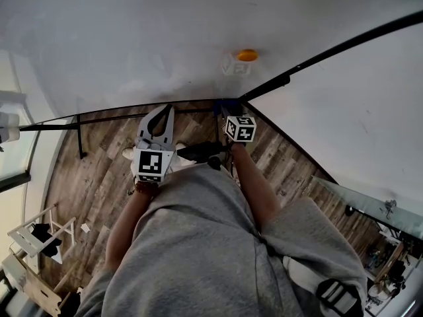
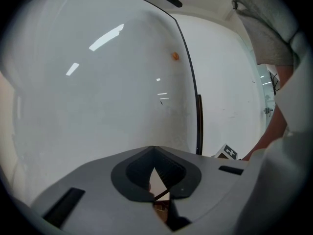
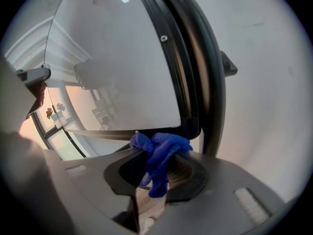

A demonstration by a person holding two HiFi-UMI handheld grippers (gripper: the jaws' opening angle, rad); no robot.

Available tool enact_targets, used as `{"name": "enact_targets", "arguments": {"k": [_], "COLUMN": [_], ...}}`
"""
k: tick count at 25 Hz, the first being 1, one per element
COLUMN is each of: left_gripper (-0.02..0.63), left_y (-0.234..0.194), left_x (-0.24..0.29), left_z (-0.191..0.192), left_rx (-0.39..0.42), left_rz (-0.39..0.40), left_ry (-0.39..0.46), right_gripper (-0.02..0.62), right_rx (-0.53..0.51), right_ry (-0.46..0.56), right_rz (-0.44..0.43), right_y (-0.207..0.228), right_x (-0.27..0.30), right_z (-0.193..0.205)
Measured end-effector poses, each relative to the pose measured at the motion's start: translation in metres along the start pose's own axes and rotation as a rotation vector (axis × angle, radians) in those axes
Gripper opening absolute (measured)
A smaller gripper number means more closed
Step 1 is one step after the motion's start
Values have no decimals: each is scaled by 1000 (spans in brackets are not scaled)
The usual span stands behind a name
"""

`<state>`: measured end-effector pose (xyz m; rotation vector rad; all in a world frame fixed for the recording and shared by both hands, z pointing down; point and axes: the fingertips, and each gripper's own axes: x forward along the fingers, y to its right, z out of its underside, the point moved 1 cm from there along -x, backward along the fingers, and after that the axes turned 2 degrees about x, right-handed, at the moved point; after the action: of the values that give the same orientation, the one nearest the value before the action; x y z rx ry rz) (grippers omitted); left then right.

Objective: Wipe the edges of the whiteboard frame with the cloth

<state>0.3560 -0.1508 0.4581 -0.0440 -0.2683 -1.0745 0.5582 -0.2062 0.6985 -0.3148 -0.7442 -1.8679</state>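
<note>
Seems mid-task, judging by the cloth [image 3: 166,148] set at the lower corner of the frame [image 3: 191,77]. Shows no streak or dust line on any edge, so cannot tell which lengths are done: to the left, the bottom edge under the whiteboard [image 1: 165,38]; to the right, the edge running up from the corner. Probably leaves at least one of the two to wipe, plus whatever edges lie out of view.

On the left, left gripper [image 2: 153,151]: closed tip to tip, grips nothing, touches nothing. Points at the bare board face, apart from it, with the black frame off to its right. In the head view, hangs just left of the corner, over the wooden floor [image 1: 99,177].

On the right, right gripper [image 3: 156,168]: clamped on the blue cloth, with a bunched fold past the tips and a tail hanging down between the jaws. Presses that fold against the corner where the two edges meet, as far as can be seen. In the head view, sits at that same corner, below an orange magnet [image 1: 247,55].
</note>
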Motion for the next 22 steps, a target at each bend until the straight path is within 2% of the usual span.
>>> {"name": "enact_targets", "arguments": {"k": [22], "left_gripper": [9], "left_y": [-15], "left_x": [-8], "left_z": [11], "left_rx": [-10], "left_rz": [-29], "left_ry": [-17], "right_gripper": [104], "right_rx": [-6], "right_ry": [-5], "right_rz": [-55], "right_y": [-30], "right_x": [15], "right_z": [4]}}
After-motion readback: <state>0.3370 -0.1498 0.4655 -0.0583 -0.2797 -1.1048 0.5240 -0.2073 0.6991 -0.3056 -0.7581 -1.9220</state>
